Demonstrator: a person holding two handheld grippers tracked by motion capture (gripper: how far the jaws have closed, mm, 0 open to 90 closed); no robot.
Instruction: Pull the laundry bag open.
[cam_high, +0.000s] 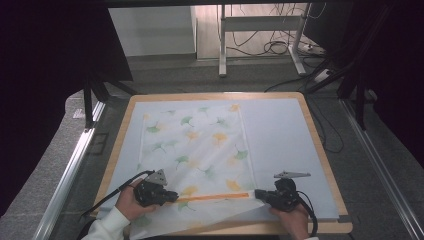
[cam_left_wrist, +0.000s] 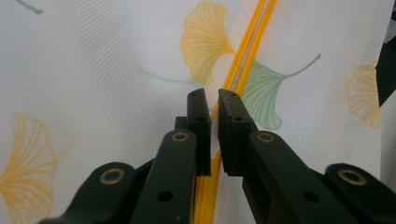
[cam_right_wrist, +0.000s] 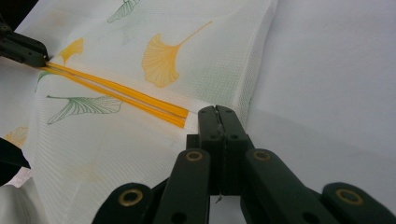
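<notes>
**Ginkgo-print mesh bag held at both ends of its zip**

The bench (cam_high: 320, 150) is covered by a pale sheet. The mesh bag (cam_high: 200, 145) is spread across the middle of the high view, its orange zip (cam_high: 212, 197) low in the frame. The fabric is judged light, limp and easily snagged; the zip ends are the firmest hold. The left claw (cam_high: 172, 197) is nearly clenched over the zip track. The right claw (cam_high: 257, 193) is clenched on the bag's edge.
</notes>
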